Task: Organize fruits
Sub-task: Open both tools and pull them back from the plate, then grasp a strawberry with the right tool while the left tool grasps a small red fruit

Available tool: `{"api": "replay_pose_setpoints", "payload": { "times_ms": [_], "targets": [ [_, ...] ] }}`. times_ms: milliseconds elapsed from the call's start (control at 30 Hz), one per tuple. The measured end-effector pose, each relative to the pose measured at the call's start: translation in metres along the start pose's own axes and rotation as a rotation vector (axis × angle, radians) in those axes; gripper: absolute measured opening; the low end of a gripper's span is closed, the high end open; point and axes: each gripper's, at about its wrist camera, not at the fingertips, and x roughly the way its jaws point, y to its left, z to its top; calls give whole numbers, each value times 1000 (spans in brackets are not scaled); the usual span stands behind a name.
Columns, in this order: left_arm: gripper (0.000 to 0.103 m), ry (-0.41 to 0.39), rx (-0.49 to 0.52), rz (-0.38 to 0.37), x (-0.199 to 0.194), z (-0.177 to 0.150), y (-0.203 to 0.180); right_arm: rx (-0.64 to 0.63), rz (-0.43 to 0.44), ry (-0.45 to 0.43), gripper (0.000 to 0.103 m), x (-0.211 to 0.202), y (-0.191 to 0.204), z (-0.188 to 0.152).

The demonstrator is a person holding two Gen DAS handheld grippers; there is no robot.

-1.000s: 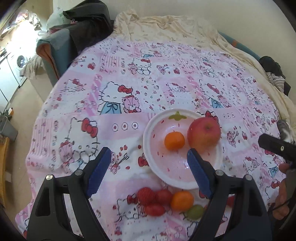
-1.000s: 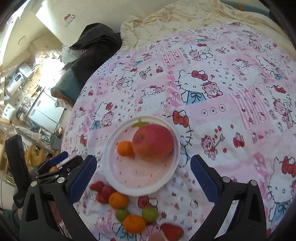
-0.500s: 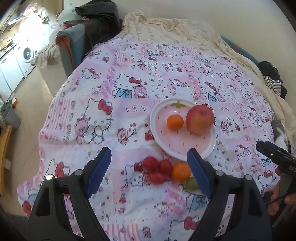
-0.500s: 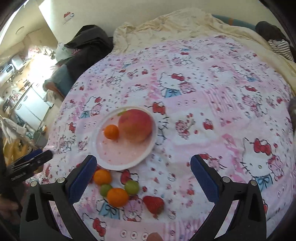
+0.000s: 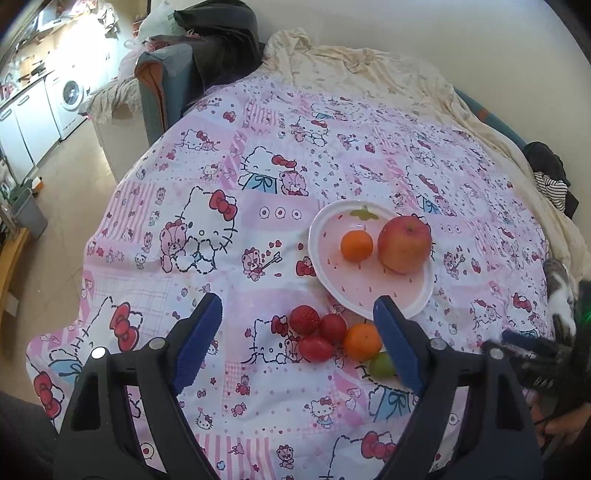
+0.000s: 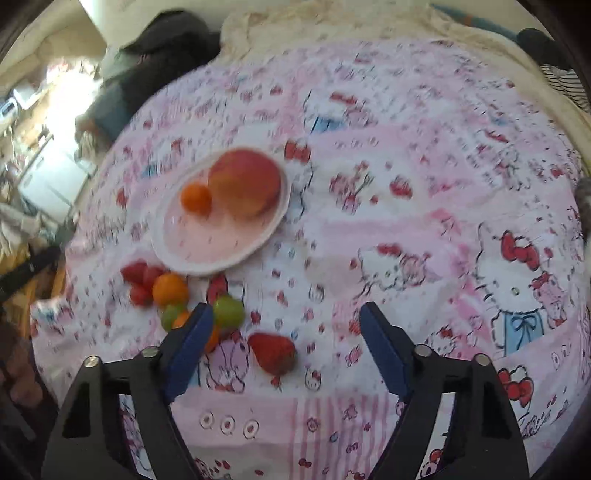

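A pink plate (image 5: pixel 369 295) (image 6: pixel 192 254) on the patterned bedspread holds a red apple (image 5: pixel 405 244) (image 6: pixel 244 187) and a small orange (image 5: pixel 356 245) (image 6: pixel 195 199). In front of it lie a strawberry (image 5: pixel 304 319), two red tomatoes (image 5: pixel 315 348), an orange (image 5: pixel 362 342) (image 6: pixel 170 290) and a green fruit (image 5: pixel 381 364). My left gripper (image 5: pixel 297 341) hovers open above this cluster. My right gripper (image 6: pixel 286 343) is closing, with nothing pressed; a lone strawberry (image 6: pixel 272 352) lies below its gap, a green fruit (image 6: pixel 228 312) by its left finger.
A cream blanket (image 5: pixel 369 74) covers the bed's far side. Dark clothes (image 5: pixel 218 33) hang over a chair at the back left. Floor and a washing machine (image 5: pixel 72 94) lie beyond the bed's left edge. A cat (image 5: pixel 559 291) sits at the right edge.
Both grippers have pulled back from the plate toward the loose fruit. The right one has swung right and lower over the lone strawberry, and its jaws have narrowed. Left jaws unchanged.
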Motion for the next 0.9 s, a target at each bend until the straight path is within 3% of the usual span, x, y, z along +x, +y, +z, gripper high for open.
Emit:
{"api": "replay_pose_setpoints", "payload": {
  "times_ms": [167, 367, 433, 533, 767, 900],
  "targets": [
    [82, 11, -3, 5, 2, -1, 1, -88, -15, 140, 64, 34, 16, -11],
    [82, 23, -16, 20, 6, 0, 5, -163, -55, 231, 50, 60, 28, -20],
    [82, 31, -22, 23, 7, 1, 6, -171, -63, 229, 48, 61, 28, -20],
    [82, 46, -28, 30, 10, 0, 8, -143, -54, 211, 37, 56, 23, -19],
    [82, 139, -103, 65, 26, -2, 25, -99, 1, 113, 36, 31, 20, -10],
    [80, 203, -128, 45, 40, -8, 28, -37, 51, 27, 36, 12, 11, -2]
  ]
}}
